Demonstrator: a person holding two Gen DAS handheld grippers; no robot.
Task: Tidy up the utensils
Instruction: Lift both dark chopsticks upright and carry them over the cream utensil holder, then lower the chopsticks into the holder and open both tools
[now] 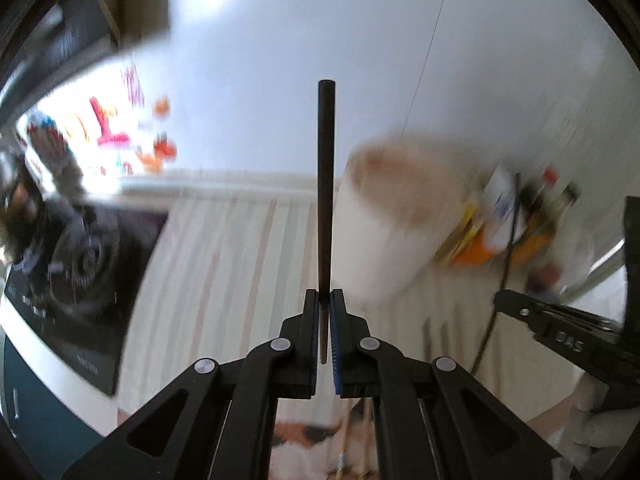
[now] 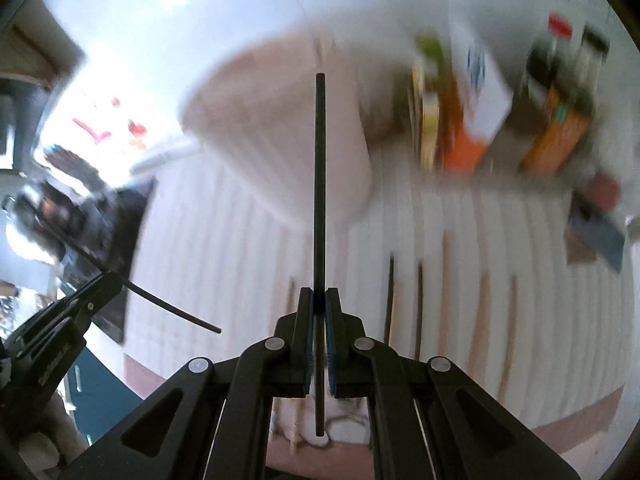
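Nearest in the left wrist view, left gripper clamped on a dark brown tapered wooden chopstick, pads pressed to its thin lower end, thick end pointing straight ahead and away from the camera. Nearest in the right wrist view, right gripper clamped likewise on a thin black straight chopstick, grip near the middle of the stick, a short length reaching back between the fingers toward the camera. Beneath both, a pale striped cloth covering the surface, blurred. Flat on that cloth, to the right of the right gripper, a row of several wooden chopsticks, roughly parallel, some dark, some light. Farther on, a large round white container with a brownish inside, blurred, standing on the cloth. Beside it to the right, a cluster of blurred boxes and dark bottles, orange and white among them. To the left, a black stovetop with a burner. Beyond all, a white wall.
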